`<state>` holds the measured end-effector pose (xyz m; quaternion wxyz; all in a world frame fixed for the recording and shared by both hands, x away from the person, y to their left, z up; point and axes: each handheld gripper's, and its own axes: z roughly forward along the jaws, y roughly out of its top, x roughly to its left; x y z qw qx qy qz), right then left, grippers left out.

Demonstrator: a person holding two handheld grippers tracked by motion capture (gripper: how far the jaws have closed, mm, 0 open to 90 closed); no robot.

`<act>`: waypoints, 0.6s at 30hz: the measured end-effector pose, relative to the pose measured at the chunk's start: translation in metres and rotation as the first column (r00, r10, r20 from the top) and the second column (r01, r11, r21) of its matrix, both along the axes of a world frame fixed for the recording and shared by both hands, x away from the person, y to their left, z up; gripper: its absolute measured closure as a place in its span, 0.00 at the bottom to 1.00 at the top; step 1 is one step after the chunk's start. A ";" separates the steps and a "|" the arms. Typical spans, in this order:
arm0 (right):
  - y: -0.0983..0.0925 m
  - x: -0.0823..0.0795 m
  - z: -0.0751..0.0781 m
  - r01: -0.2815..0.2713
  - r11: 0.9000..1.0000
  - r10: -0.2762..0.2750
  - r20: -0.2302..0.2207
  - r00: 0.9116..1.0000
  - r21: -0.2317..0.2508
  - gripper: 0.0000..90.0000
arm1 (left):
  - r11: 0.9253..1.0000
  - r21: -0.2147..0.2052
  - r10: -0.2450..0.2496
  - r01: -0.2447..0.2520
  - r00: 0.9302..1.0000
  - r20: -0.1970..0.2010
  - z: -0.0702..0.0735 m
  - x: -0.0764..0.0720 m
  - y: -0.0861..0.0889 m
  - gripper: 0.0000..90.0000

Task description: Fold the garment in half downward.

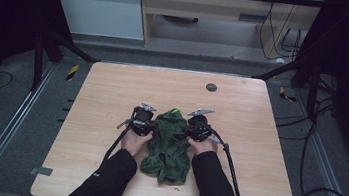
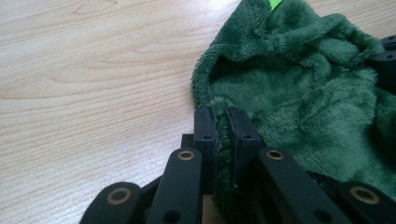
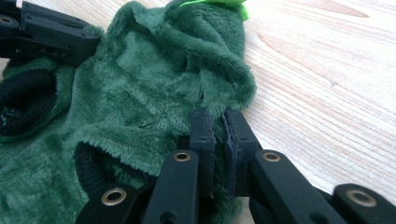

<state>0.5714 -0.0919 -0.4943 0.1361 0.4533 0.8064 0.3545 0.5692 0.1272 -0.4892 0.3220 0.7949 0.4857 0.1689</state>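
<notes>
A crumpled dark-green fleece garment lies at centre frame on the pale wooden table. The left gripper and right gripper each pinch an outer hem. Soft, light and floppy, it is likely best handled by those edges.

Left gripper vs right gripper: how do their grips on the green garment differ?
The left gripper pinches the green garment at its left edge; the right gripper pinches its right edge. Fabric fills the left's jaws; the right's show a slim gap. Both are shut on it, low on the table.
</notes>
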 end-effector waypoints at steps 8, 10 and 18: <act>-0.003 -0.002 0.010 0.005 1.000 -0.006 0.032 0.999 0.030 0.94 | 0.999 -0.033 -0.012 0.014 0.998 0.058 0.014 -0.004 0.001 0.94; -0.004 -0.003 0.014 0.007 0.999 -0.008 0.044 0.999 0.035 0.94 | 0.999 -0.038 -0.016 0.018 0.997 0.071 0.017 -0.006 0.001 0.94; -0.007 -0.007 0.030 0.008 0.998 -0.013 0.088 0.996 0.060 0.93 | 0.998 -0.052 -0.041 0.048 0.991 0.126 0.040 -0.010 0.000 0.94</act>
